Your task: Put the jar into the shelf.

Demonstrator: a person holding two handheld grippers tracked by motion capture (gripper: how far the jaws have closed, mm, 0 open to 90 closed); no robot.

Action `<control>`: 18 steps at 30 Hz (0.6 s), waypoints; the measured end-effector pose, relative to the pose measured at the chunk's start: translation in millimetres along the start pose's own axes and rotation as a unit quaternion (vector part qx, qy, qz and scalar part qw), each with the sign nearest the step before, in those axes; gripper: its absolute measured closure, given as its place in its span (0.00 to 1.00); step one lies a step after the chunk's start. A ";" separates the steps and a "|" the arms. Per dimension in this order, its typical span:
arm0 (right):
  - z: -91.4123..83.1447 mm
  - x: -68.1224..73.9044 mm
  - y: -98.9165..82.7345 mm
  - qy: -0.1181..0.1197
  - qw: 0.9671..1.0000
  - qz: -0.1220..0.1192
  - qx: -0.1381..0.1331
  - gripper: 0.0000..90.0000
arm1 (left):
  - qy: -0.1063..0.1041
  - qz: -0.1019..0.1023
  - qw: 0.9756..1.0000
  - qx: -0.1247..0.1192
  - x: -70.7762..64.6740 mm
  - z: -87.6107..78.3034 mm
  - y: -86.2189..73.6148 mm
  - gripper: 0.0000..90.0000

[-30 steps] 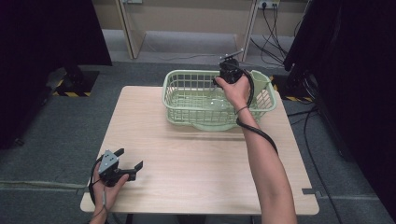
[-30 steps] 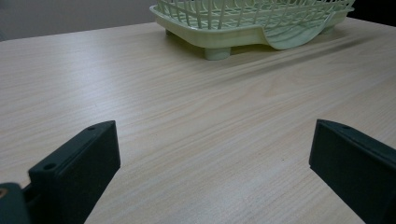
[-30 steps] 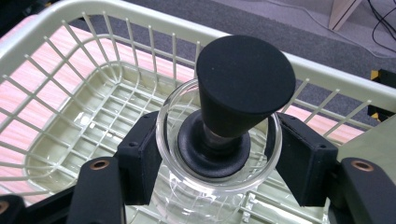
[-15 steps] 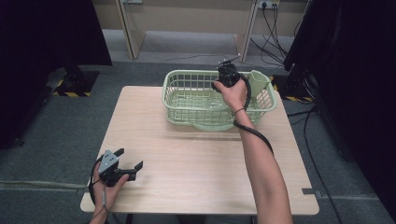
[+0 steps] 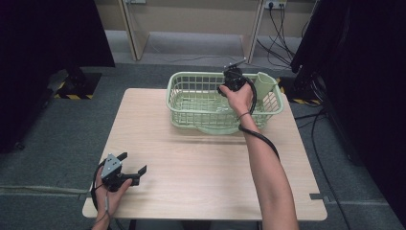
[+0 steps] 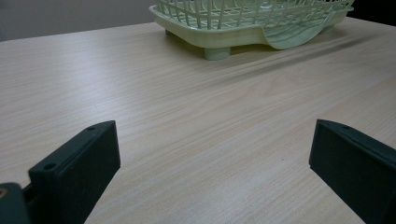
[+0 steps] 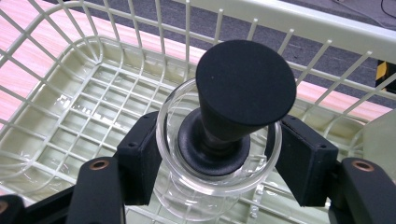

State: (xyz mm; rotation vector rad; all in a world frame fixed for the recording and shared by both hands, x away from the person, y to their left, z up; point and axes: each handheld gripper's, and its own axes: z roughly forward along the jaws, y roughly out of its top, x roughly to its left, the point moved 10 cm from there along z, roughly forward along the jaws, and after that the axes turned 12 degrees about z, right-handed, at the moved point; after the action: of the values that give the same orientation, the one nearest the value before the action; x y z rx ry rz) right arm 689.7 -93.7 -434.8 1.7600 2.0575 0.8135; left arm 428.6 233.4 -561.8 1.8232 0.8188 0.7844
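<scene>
text: none legible — labels: none — signs: none

place: a lab room | signs: black curtains (image 5: 43,57), wall plugs (image 5: 273,5) with cables (image 5: 282,33), grey carpet (image 5: 57,139), taped floor marks (image 5: 76,96)

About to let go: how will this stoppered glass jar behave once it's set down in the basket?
The glass jar looks clear, smooth and hard, so probably slippery and breakable. Its black stopper is broad and tall, likely making it top-heavy. On the basket grid floor it may tip, so the right gripper should release gently.
</scene>
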 end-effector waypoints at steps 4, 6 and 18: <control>1.4 0.3 -1.0 0.000 1.000 -0.001 -0.001 0.41 | 0.000 0.000 1.000 0.000 0.1 0.0 0.0 0.02; 1.4 0.3 -1.3 0.001 1.000 -0.001 -0.001 0.41 | 0.000 0.000 1.000 0.000 0.0 0.1 0.0 0.02; -3.9 1.7 -4.4 0.010 1.000 0.000 -0.015 0.33 | 0.000 0.001 1.000 0.001 -0.2 0.1 -0.1 0.02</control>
State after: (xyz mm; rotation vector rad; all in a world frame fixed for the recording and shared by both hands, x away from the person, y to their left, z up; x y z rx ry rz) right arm 683.7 -93.3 -434.2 1.7419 2.0484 0.8616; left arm 428.7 233.3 -562.0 1.8259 0.8185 0.7855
